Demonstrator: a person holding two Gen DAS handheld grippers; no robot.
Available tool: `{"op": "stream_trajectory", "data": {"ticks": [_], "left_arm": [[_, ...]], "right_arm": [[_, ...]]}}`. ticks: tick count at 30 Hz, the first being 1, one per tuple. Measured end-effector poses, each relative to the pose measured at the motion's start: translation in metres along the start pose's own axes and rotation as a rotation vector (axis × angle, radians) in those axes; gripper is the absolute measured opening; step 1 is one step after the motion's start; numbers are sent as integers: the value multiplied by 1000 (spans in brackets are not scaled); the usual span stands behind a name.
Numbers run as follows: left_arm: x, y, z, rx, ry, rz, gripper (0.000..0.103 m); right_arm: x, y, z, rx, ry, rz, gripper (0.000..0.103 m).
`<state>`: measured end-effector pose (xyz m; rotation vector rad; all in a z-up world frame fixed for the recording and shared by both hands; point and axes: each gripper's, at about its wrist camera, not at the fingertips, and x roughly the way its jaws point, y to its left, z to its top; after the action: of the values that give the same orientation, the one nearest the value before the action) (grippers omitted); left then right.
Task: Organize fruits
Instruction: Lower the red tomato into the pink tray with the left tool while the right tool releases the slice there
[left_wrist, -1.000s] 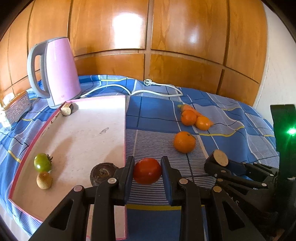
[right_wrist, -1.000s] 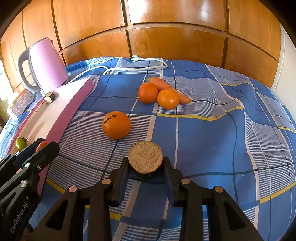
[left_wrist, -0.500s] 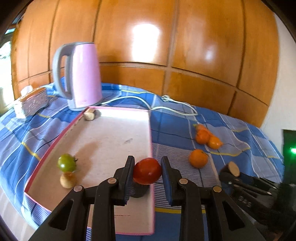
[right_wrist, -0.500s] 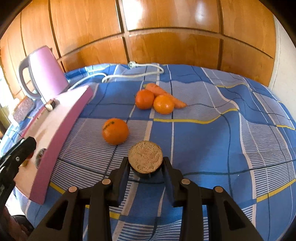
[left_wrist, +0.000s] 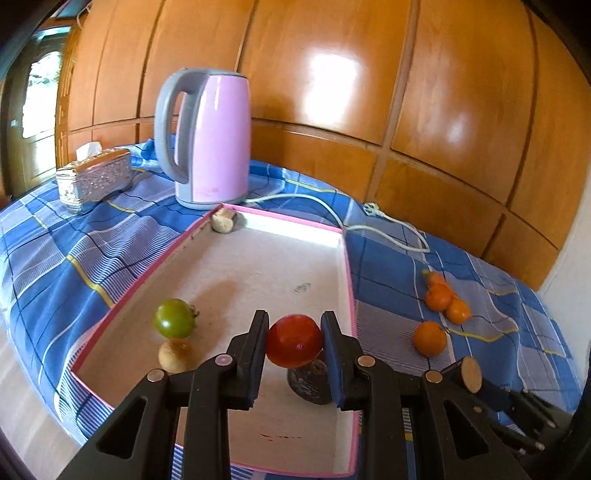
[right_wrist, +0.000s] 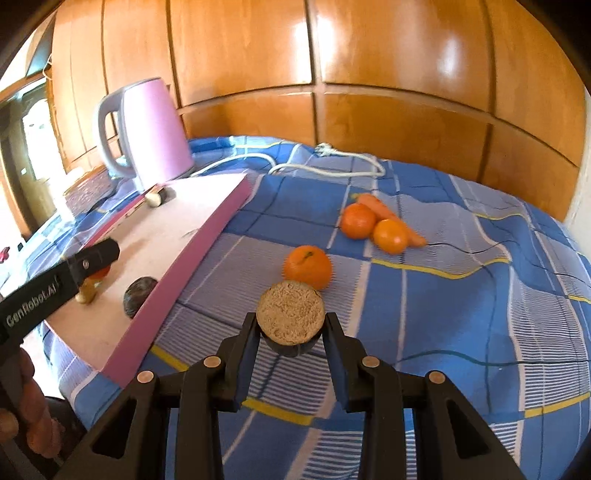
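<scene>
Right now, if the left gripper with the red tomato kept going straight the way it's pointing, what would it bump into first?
Probably the white floor of the pink-edged tray, close to the dark round fruit lying just below the red tomato. The left gripper tilts downward over the tray, but depth is hard to judge here.

**Camera placement relative to the pink-rimmed tray**

Left wrist view: positioned above the near end of the pink-rimmed tray (left_wrist: 349, 280), angled downward along its length toward the pink kettle (left_wrist: 210, 136) just beyond the far end. Close range.

Right wrist view: positioned right of the tray (right_wrist: 207, 236), above the blue checked cloth (right_wrist: 461, 295), angled downward toward the wood-panelled wall (right_wrist: 369, 55).

Shared coverage: tray, kettle, three oranges (right_wrist: 308, 267), wall.
</scene>
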<state>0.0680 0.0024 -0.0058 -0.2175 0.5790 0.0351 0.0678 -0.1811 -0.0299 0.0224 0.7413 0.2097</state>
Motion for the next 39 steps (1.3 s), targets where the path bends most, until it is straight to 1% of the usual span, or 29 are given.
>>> {"op": "stream_trajectory", "data": {"ticks": [4, 7, 13, 16, 18, 20, 22, 25, 30, 34, 39], "left_arm": [[2, 12, 6, -31, -15, 29, 29], [6, 26, 12, -74, -21, 53, 29], [16, 51, 18, -169, 6, 80, 29], [19, 55, 17, -183, 18, 84, 29], [21, 57, 17, -193, 25, 76, 32], [20, 56, 16, -191, 22, 87, 41], [19, 58, 16, -197, 15, 93, 42], [16, 62, 15, -222, 6, 121, 48], [18, 65, 14, -237, 15, 141, 51], [16, 57, 13, -200, 12, 132, 59], [16, 41, 12, -125, 9, 106, 60]], "right_arm": [[0, 8, 7, 39, -4, 56, 35], [1, 24, 18, 34, -8, 99, 35], [6, 57, 44, -3, -14, 170, 35], [11, 70, 60, 13, -10, 221, 35], [15, 76, 68, 24, -2, 247, 36], [20, 83, 74, 24, 6, 272, 36], [21, 90, 77, 12, 3, 274, 37], [18, 93, 78, 1, -7, 280, 39], [14, 88, 74, 2, -6, 254, 39], [9, 75, 65, 16, -6, 212, 39], [1, 56, 57, 11, -12, 137, 39]]}}
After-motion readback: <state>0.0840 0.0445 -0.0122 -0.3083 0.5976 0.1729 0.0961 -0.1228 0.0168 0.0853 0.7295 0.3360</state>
